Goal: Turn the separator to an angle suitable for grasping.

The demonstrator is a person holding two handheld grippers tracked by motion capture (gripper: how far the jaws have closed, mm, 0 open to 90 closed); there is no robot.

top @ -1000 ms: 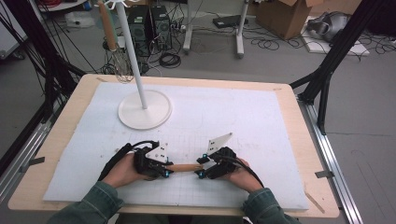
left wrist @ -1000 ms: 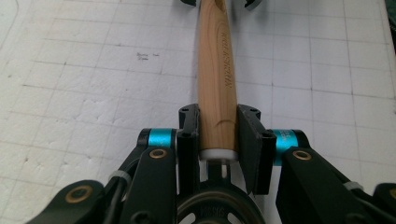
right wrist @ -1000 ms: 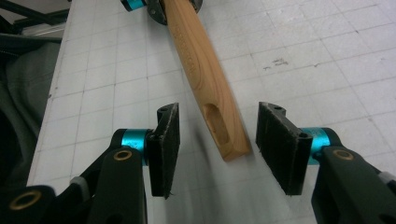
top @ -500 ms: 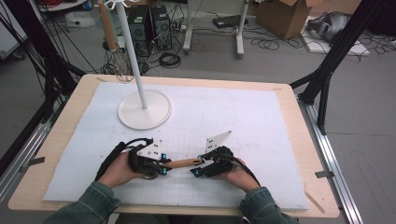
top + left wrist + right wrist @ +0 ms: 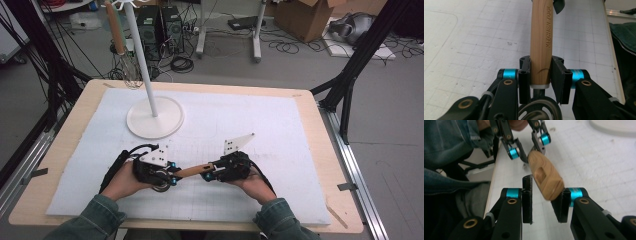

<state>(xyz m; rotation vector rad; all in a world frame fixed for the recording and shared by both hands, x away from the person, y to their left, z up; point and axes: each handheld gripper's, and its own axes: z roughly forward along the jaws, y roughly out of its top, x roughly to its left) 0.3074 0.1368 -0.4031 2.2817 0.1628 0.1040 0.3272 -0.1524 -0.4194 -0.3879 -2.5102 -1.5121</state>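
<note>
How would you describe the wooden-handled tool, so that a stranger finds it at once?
On the white mat, near its front edge, two hand-held grippers face each other. The wooden handle bridges them. Unlike the whisk hanging on the white stand, it lies level and bears the words KITCHEN TOOL.

Open white mat (image 5: 260, 120) lay beyond and to the right of both grippers, unobstructed to the table's far edge. The white stand (image 5: 154, 117) with its upright pole rose at far left; a whisk (image 5: 125, 55) hung beside the pole.
</note>
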